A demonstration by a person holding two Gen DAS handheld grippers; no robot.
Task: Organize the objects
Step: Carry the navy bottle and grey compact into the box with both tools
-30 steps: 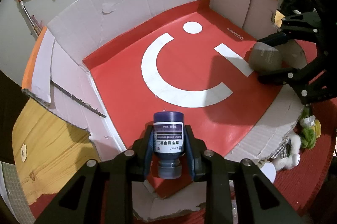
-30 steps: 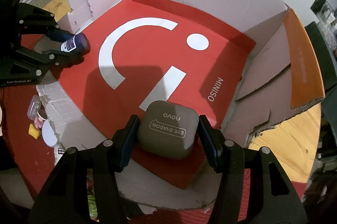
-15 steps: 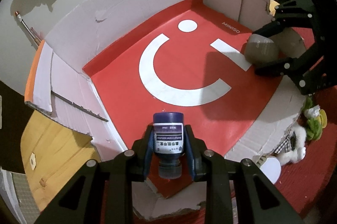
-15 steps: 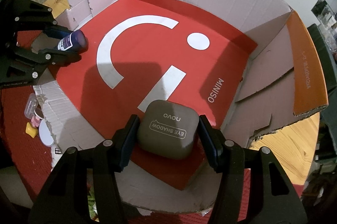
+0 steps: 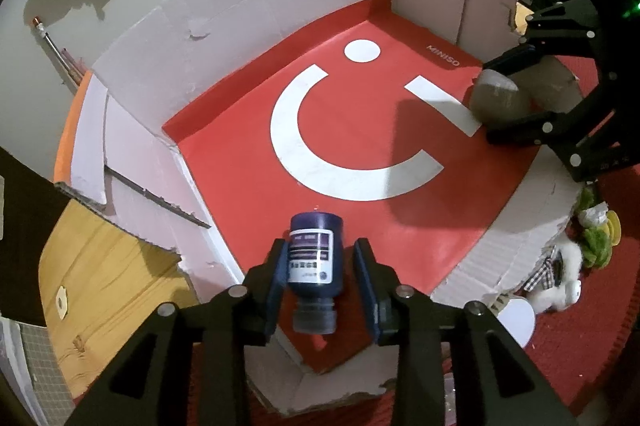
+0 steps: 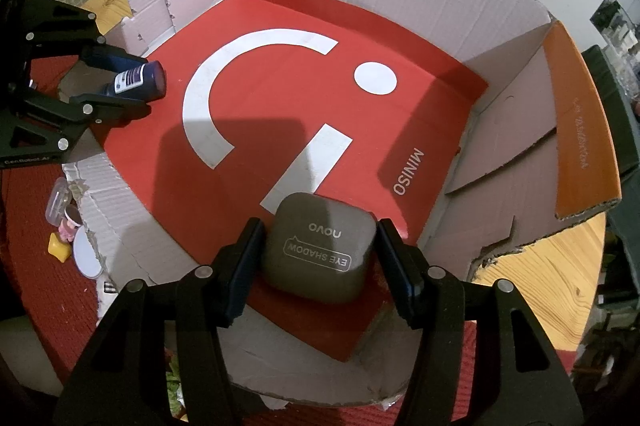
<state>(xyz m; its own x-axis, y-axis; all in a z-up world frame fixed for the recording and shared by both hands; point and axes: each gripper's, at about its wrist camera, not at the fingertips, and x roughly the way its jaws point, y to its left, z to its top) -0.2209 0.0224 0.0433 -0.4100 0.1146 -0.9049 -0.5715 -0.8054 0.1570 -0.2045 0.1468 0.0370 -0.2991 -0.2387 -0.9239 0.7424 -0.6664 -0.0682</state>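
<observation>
Inside the cardboard box (image 5: 240,38), at the near left corner of its red floor: dark blue bottle (image 5: 314,258) between the fingers of the left gripper (image 5: 320,246), cap toward the camera. Fingers opening, one pad against the label, a visible gap at the other, so no firm clamp. At the near right corner of the box: eye shadow case (image 6: 316,250), gripped flat by its two side edges in the narrow-set fingers of the right gripper (image 6: 320,226). Expect the bottle, being round, to roll across the box floor on release, or to tip back over the low torn front wall of the box toward the red mat (image 5: 580,346) if let go too close to that edge. Expect a knock on the cap if the fingers withdraw at a slant. Avoid dropping the case from height: possible bounce, or a pop of the lid. Keep both grippers apart over the box; risk of collision if either crosses its centre. Not confirmed from either view: contact of the bottle or of the case with the box floor, both undersides hidden. Label text on the bottle too small to read. Small items outside the front wall of the box, among them a plush toy (image 5: 560,266), partly cut off and hard to identify. Person holding the grippers out of view.
</observation>
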